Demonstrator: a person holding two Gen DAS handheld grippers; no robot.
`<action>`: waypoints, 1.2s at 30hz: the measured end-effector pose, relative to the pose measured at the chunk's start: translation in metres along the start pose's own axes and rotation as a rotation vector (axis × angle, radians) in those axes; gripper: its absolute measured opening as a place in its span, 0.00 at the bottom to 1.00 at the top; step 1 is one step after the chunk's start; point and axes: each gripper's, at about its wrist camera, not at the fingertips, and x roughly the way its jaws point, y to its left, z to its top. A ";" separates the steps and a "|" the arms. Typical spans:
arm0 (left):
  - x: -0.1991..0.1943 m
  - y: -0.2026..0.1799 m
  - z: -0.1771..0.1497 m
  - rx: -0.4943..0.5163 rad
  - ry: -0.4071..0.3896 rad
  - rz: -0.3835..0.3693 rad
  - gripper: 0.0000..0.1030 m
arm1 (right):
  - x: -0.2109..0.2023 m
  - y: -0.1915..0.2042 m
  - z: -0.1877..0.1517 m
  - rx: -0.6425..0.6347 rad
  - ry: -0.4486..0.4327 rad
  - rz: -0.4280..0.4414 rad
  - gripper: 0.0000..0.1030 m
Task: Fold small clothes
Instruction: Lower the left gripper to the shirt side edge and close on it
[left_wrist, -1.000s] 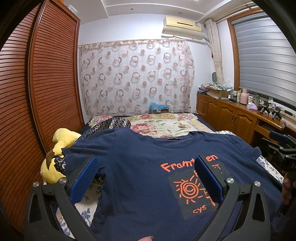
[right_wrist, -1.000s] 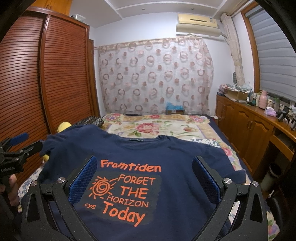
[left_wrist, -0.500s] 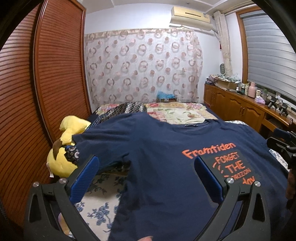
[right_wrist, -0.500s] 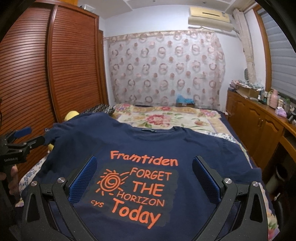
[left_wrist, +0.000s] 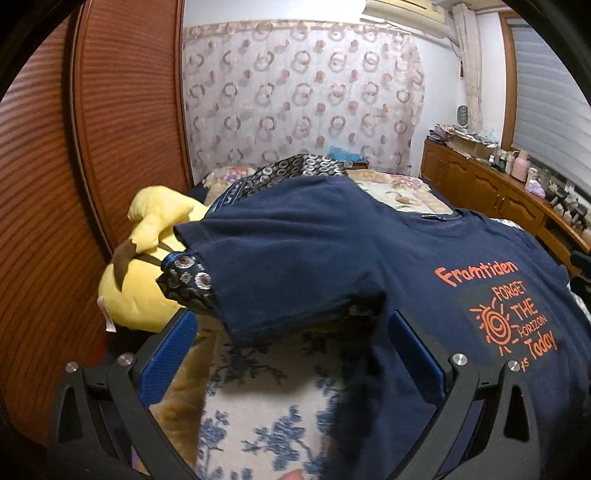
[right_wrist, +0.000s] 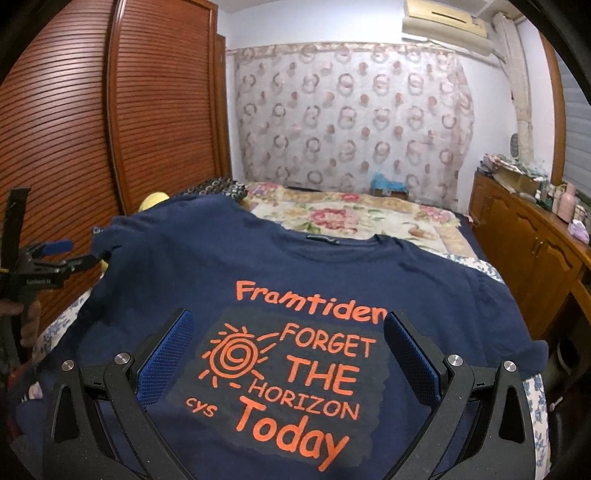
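A navy T-shirt (right_wrist: 295, 266) with orange print "Framtiden FORGET THE HORIZON Today" lies spread face up on the bed. In the left wrist view the T-shirt (left_wrist: 424, 266) fills the right side, with its left sleeve (left_wrist: 280, 269) reaching out over a patterned dark cloth. My left gripper (left_wrist: 291, 350) is open and empty, just in front of that sleeve's hem, above the bedsheet. My right gripper (right_wrist: 288, 354) is open and empty above the printed chest. The left gripper also shows in the right wrist view (right_wrist: 55, 254) at the far left.
A yellow plush toy (left_wrist: 147, 266) lies at the bed's left edge beside the wooden wardrobe (left_wrist: 92, 147). A dark patterned cloth (left_wrist: 291, 173) lies behind the sleeve. A floral quilt (right_wrist: 351, 218) covers the far bed. A wooden cabinet (right_wrist: 535, 251) with bottles stands on the right.
My left gripper has swung left and lower toward the shirt's left sleeve and the bed's edge. My right gripper has moved forward and lower over the print. Both stay open.
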 end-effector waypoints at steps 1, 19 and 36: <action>0.002 0.006 0.001 -0.005 0.005 -0.010 1.00 | 0.003 0.001 0.000 -0.003 0.007 0.007 1.00; 0.033 0.057 0.031 -0.101 0.062 -0.097 0.45 | 0.032 0.038 -0.006 -0.094 0.077 0.099 1.00; 0.063 0.060 0.041 -0.125 0.155 -0.138 0.05 | 0.035 0.038 -0.017 -0.082 0.110 0.118 1.00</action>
